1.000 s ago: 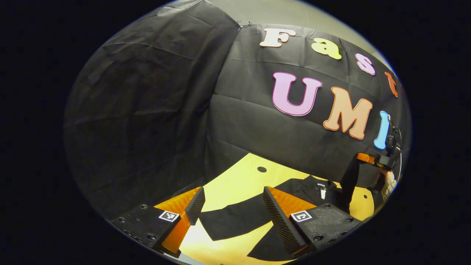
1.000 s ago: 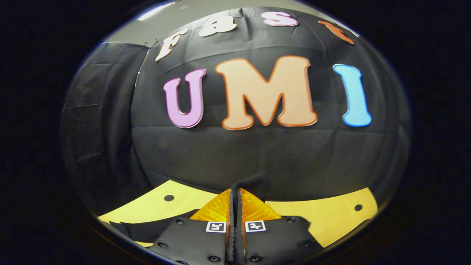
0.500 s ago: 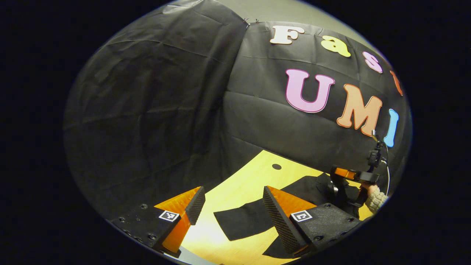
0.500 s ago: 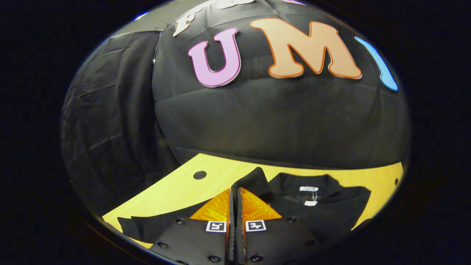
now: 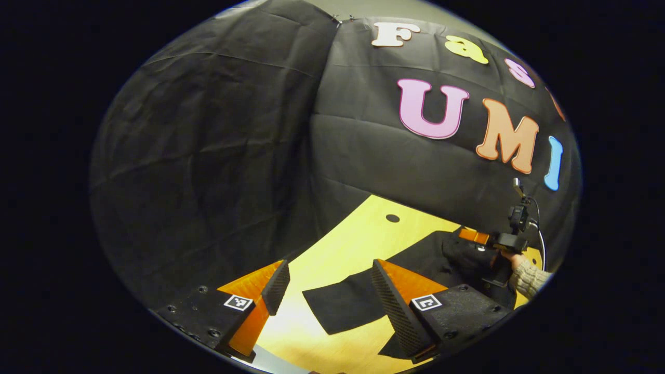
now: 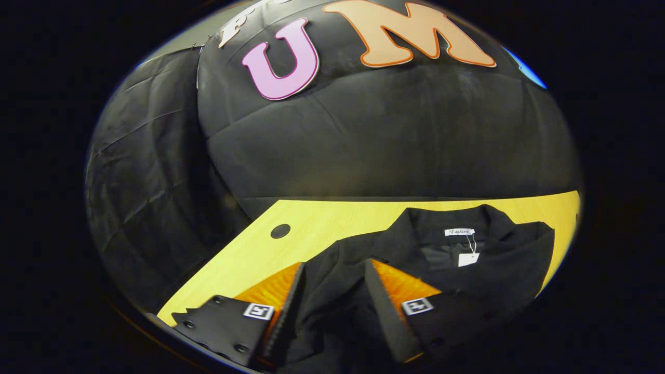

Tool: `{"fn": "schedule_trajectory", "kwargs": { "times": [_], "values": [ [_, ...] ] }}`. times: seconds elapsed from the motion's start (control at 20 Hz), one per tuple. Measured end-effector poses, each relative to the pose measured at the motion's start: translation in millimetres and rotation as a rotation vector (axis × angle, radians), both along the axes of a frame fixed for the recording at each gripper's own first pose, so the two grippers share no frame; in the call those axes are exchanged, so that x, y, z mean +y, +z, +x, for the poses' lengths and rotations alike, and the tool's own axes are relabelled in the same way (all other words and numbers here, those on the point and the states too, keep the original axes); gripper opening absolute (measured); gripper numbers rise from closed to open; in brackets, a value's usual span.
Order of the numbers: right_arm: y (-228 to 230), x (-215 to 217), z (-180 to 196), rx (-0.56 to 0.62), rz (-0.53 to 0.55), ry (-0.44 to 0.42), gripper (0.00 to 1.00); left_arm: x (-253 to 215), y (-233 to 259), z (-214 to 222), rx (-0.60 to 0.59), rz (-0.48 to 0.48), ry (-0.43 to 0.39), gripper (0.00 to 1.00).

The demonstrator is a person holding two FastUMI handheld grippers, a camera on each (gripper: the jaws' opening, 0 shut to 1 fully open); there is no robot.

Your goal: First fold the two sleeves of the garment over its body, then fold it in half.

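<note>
Left gripper view: left gripper (image 5: 327, 291) hovers with its jaws spread wide and empty over the yellow wooden table (image 5: 353, 244); the flat black fabric sleeve (image 5: 343, 306) lies stretched on the table just beyond the fingertips, unfolded, as it lay a second ago; farther off, the right gripper (image 5: 480, 238) and the hand (image 5: 511, 259) holding it have sunk low over the black collared garment (image 5: 447, 257).

Right gripper view: right gripper (image 6: 332, 285), clamped on a fold of black cloth half a second ago, now stands parted with the cloth lying slack between its fingers; collar and white neck label (image 6: 459, 232) lie flat ahead.

Judgement: right sleeve laid over the body and let go; left sleeve comes next.
</note>
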State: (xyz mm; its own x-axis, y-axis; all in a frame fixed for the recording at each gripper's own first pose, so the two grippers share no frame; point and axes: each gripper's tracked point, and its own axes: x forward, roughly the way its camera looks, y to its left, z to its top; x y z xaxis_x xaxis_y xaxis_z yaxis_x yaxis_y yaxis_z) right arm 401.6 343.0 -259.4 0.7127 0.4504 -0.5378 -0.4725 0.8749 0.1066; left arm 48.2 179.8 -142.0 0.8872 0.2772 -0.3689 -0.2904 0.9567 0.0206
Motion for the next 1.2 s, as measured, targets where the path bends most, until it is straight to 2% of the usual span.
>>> {"fn": "schedule_trajectory", "kwargs": {
  "times": [0.05,0.15,0.2,0.25,0.45,0.6,0.8,0.85,0.95,1.0,1.15,1.2],
  "values": [
    [2,-2,1,-0.008,-0.011,-0.002,0.82,-3,-2,3,0.008,-0.001,-0.011,0.95],
    [4,-5,1,-0.027,-0.031,0.003,0.98,-8,-7,9,0.027,0.001,-0.035,0.95],
    [5,-7,-2,-0.03,-0.041,0.003,0.94,-10,-10,11,0.029,0.004,-0.046,0.95],
    [10,-9,-3,-0.037,-0.042,0.002,0.98,-13,-13,15,0.036,0.006,-0.056,0.95],
    [52,-25,-12,-0.114,-0.022,-0.026,0.98,-16,-43,20,0.095,0.015,-0.073,0.95],
    [95,-49,-23,-0.218,-0.018,-0.054,0.98,-17,-65,19,0.135,0.01,-0.066,0.95],
    [135,-84,-44,-0.284,-0.023,-0.079,0.98,-10,-103,9,0.2,0.018,-0.058,0.95],
    [146,-94,-48,-0.31,-0.021,-0.095,1.0,-7,-111,5,0.211,0.016,-0.054,0.95],
    [164,-118,-61,-0.358,-0.008,-0.147,0.98,-5,-124,3,0.241,0.004,-0.048,0.95],
    [172,-134,-68,-0.374,-0.01,-0.187,0.93,1,-134,-3,0.259,0.003,-0.045,0.95],
    [192,-184,-93,-0.429,-0.03,-0.284,0.98,6,-155,-10,0.306,0.021,-0.049,0.96],
    [199,-200,-103,-0.447,-0.04,-0.311,0.93,7,-162,-11,0.318,0.03,-0.056,0.96]
  ]
}}
